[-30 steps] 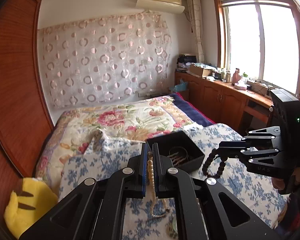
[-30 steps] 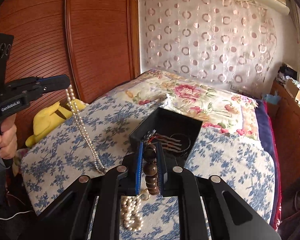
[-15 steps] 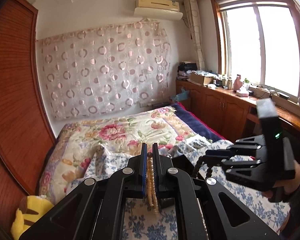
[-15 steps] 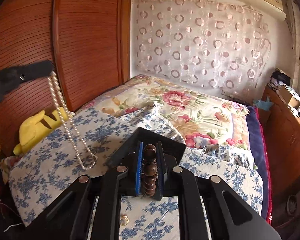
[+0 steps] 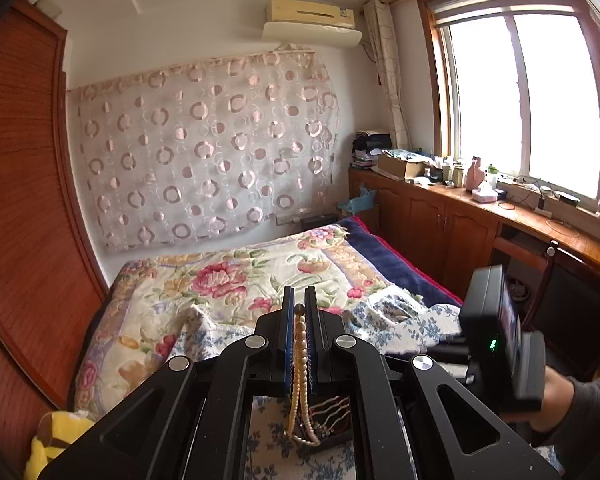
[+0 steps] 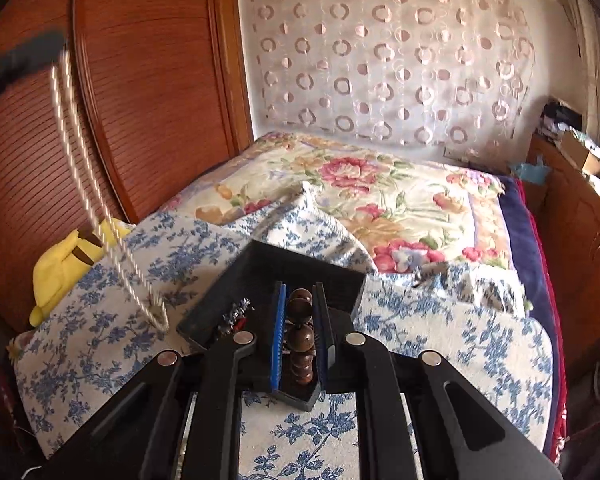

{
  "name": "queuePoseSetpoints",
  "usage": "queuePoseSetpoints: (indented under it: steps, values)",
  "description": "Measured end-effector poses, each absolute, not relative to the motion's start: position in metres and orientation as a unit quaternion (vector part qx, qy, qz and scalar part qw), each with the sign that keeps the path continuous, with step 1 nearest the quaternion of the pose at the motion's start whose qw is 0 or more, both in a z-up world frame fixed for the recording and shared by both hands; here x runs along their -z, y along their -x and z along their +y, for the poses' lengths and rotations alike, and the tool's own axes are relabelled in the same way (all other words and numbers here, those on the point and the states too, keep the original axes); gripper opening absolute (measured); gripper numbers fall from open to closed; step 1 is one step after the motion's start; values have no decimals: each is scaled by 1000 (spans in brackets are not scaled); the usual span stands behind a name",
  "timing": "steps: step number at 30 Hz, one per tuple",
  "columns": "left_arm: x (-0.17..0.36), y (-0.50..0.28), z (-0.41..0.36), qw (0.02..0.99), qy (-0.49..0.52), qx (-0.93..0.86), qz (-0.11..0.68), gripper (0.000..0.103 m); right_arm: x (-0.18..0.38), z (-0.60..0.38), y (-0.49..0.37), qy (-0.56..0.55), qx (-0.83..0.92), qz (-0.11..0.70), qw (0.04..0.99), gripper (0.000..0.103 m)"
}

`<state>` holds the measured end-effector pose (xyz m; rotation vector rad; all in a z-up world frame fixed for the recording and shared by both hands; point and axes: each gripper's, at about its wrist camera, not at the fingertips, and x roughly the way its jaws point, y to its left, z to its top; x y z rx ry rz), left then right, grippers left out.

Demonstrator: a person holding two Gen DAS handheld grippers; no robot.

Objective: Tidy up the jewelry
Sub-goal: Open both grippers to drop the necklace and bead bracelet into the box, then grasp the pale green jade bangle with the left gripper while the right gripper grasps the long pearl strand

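My left gripper (image 5: 299,300) is shut on a pearl necklace (image 5: 300,364), whose loop hangs down over the black jewelry box (image 5: 332,420). In the right wrist view that necklace (image 6: 100,208) hangs blurred at the left from the left gripper (image 6: 60,46), its lower end just left of the box. My right gripper (image 6: 300,292) is shut on a dark brown wooden bead bracelet (image 6: 300,332), held over the open black box (image 6: 260,280) on the blue-flowered cloth. Other jewelry (image 6: 234,316) lies in the box. The right gripper's body (image 5: 496,336) shows at the right in the left wrist view.
The box sits on a bed with a blue-flowered cover (image 6: 440,344) and a floral quilt (image 6: 380,196) behind. A yellow plush toy (image 6: 64,264) lies at the left beside a wooden wardrobe (image 6: 140,80). Wooden cabinets (image 5: 440,220) stand under the window at the right.
My left gripper has lifted the pearl necklace high off the bed and toward the box. My right gripper has carried the bead bracelet over the box.
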<state>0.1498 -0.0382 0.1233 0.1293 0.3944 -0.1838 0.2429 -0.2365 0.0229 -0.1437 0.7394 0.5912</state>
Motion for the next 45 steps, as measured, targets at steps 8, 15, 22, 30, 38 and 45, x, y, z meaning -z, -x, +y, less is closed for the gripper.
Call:
queuePoseSetpoints:
  steps: [8,15,22,30,38,45]
  values:
    - [-108,-177,-52,970,-71,91,214,4,-9,-244,-237,75,-288,360,884,16]
    - [-77,-198,-54,963,-70,90,245,4,-6,-261,-226,74,-285,357,886,16]
    - [-63,-208,-55,959,-74,87,260,5,-2,-269,-216,76,-285,357,886,16]
    - [-55,-201,-54,956,-79,84,269,22,3,-282,-198,64,-282,361,887,16]
    - [-15,-160,-40,948,-78,98,294,27,24,-287,-157,63,-297,371,878,16]
    - [19,-135,-25,939,-68,101,323,28,39,-270,-125,72,-322,381,863,16]
